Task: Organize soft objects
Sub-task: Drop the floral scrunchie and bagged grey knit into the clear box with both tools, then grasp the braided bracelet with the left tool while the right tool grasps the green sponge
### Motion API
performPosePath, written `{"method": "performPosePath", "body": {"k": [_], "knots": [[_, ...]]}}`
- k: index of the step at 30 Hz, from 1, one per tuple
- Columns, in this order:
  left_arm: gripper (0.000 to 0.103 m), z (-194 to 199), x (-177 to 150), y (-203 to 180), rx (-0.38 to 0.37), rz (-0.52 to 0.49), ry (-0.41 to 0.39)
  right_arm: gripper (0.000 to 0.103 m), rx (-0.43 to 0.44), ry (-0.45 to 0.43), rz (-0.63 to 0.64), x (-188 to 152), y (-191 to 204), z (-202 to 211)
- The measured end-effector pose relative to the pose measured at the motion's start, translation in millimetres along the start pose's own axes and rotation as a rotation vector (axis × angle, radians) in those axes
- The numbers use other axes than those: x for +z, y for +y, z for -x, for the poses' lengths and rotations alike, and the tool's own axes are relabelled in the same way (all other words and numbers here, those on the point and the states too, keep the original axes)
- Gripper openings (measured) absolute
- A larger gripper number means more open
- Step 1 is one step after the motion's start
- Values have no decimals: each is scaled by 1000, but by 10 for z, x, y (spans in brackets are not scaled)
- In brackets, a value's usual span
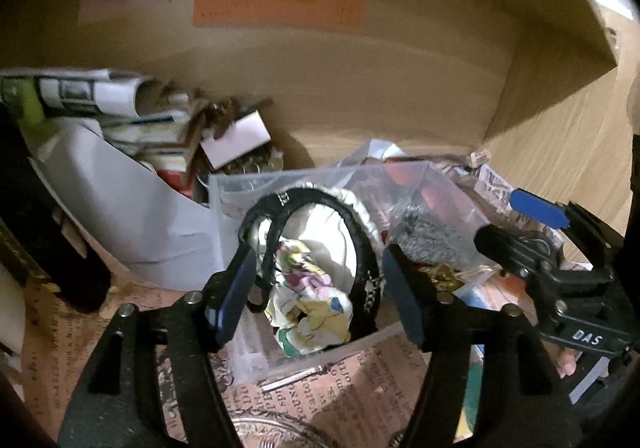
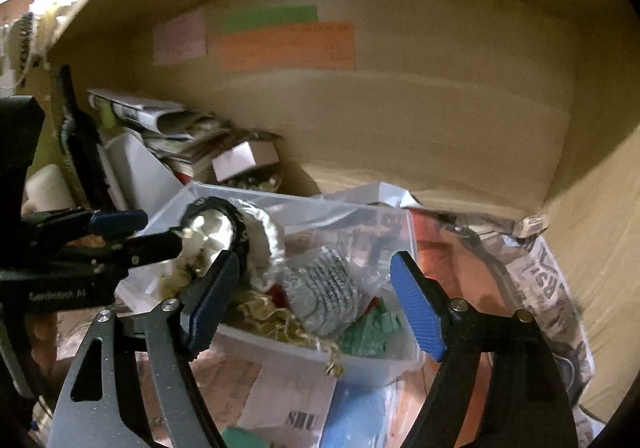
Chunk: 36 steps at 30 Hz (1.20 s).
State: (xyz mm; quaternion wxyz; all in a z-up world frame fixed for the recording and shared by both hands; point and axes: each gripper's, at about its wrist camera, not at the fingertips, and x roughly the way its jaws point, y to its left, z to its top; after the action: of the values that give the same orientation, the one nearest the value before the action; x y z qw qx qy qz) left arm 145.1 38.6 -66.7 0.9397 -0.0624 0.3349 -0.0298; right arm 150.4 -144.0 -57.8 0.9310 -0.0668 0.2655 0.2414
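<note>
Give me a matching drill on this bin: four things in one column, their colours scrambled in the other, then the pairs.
Things:
1. Fuzzy knitted piece
2. Crinkled paper strips at the bin's front corner
3. Wide sticky note on the back wall
4. Pads on the right tongs

Colours:
A. Orange
B. Blue
C. Grey
D. Green

Pairs: 1-C, 2-D, 3-A, 4-B

All the soft items sit in the clear plastic bin.

One clear bin point(image 2: 372, 364); one grey pouch point(image 2: 324, 288); three wall notes point(image 2: 286, 46).
</note>
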Motion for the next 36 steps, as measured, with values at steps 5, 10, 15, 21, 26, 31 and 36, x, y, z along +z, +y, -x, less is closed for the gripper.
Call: {"method": "performPosePath", "body": {"k": [5, 10, 15, 21, 26, 31, 36], "knots": [[85, 249, -43, -36, 7, -17, -53, 82, 19, -37, 14, -63, 85, 263], [93, 414, -173, -99, 14, -48, -71, 82, 50, -18, 7, -227, 155, 384], [98, 470, -359, -153, 14, -69, -56, 82, 84, 58, -14, -494, 217, 346], [98, 382, -628, -185, 8, -78, 16, 82, 118, 159, -38, -806, 291, 230], [98, 291, -822, -182, -2, -59, 77, 65, 138, 230, -46, -984, 293, 150], [98, 249, -922, -209, -31, -44, 114, 39, 181, 262, -63, -1081, 263, 131], [98, 203, -1017, -348, -65, -64, 145, 35, 154, 224, -70, -1098, 209, 266]]}}
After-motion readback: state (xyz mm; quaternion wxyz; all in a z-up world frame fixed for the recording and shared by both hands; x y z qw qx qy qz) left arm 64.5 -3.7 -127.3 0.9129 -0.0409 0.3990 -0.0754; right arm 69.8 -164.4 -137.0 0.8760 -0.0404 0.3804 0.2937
